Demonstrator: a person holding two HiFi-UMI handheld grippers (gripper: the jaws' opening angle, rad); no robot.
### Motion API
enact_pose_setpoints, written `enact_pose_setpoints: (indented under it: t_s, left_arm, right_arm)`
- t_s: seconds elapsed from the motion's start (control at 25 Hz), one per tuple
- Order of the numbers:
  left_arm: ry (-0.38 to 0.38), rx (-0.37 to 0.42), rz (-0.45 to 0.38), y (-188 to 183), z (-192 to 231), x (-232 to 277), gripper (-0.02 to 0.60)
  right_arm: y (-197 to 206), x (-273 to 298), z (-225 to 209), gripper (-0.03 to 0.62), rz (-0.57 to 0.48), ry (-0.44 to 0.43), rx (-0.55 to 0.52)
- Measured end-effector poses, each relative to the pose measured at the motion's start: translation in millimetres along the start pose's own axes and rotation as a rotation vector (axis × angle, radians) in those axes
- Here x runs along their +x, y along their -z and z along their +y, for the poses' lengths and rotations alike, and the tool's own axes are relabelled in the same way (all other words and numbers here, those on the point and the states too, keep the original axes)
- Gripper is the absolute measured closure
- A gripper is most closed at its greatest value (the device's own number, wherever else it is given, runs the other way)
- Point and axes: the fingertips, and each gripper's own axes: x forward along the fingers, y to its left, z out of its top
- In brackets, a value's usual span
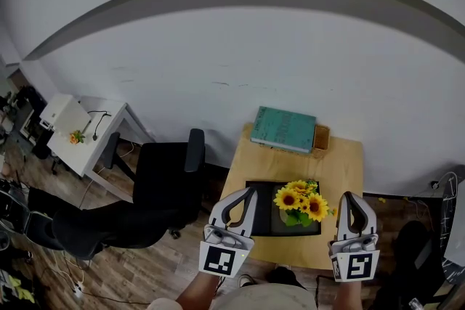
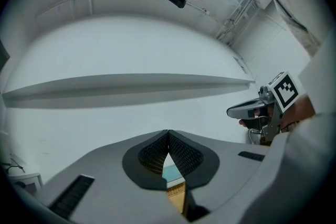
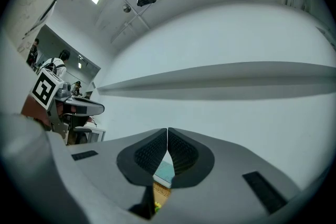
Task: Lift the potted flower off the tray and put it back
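Clearly, potted flower (image 1: 301, 203) sits on tray (image 1: 263, 219), outside both shut jaws.

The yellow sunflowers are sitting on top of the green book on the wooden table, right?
Not quite. The sunflowers sit on the black tray, not on the green book. The book lies farther back on the same wooden table. The head view shows this.
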Motion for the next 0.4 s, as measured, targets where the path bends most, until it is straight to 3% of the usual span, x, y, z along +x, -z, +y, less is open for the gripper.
enact_pose_setpoints:
  t_s: [0.4]
  left_arm:
    - [-0.019,-0.006,0.008,1.9,3.2,2.4,0.575]
  right_arm:
    - [4.0,4.6,-2.4,0.576,-0.004,-0.007,0.008]
